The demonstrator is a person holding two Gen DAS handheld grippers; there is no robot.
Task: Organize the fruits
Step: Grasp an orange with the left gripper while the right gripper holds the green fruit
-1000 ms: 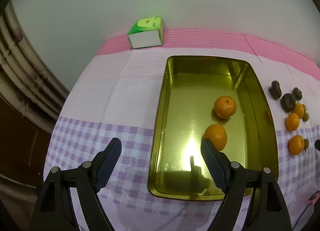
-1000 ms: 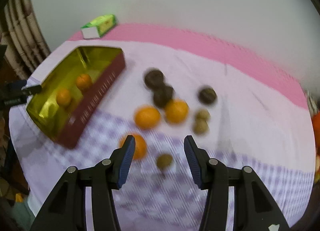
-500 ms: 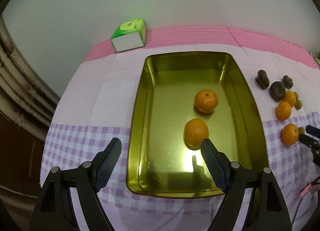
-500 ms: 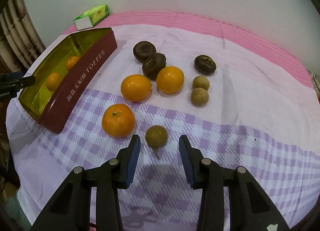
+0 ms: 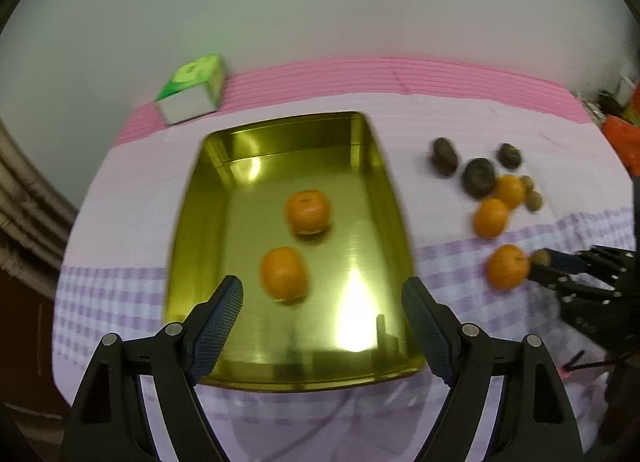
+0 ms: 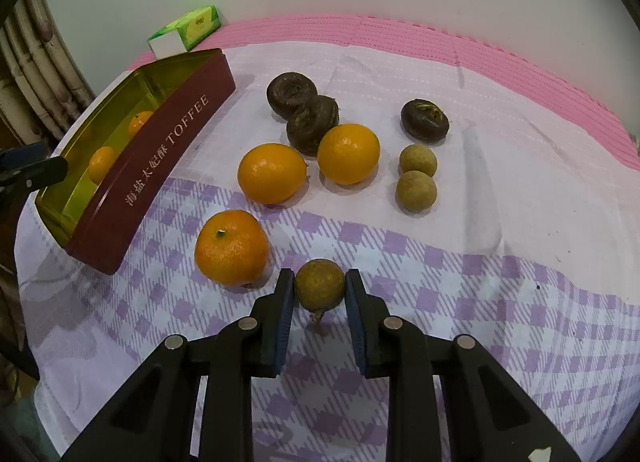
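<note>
The small brown fruit is being clamped on the bench cloth between the right gripper fingers, beside a tangerine, presumably for sorting. The left gripper is being held with fingers spread wide and empty over the gold tin, where two tangerines are lying.

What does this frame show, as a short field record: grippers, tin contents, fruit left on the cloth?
right gripper: shut on the small brown fruit, which sits on the checked cloth
left gripper: open, empty, above the tin
tin contents: two oranges
oranges on cloth: three
dark fruits on cloth: three
other small brown fruits: two
background: green box
</note>
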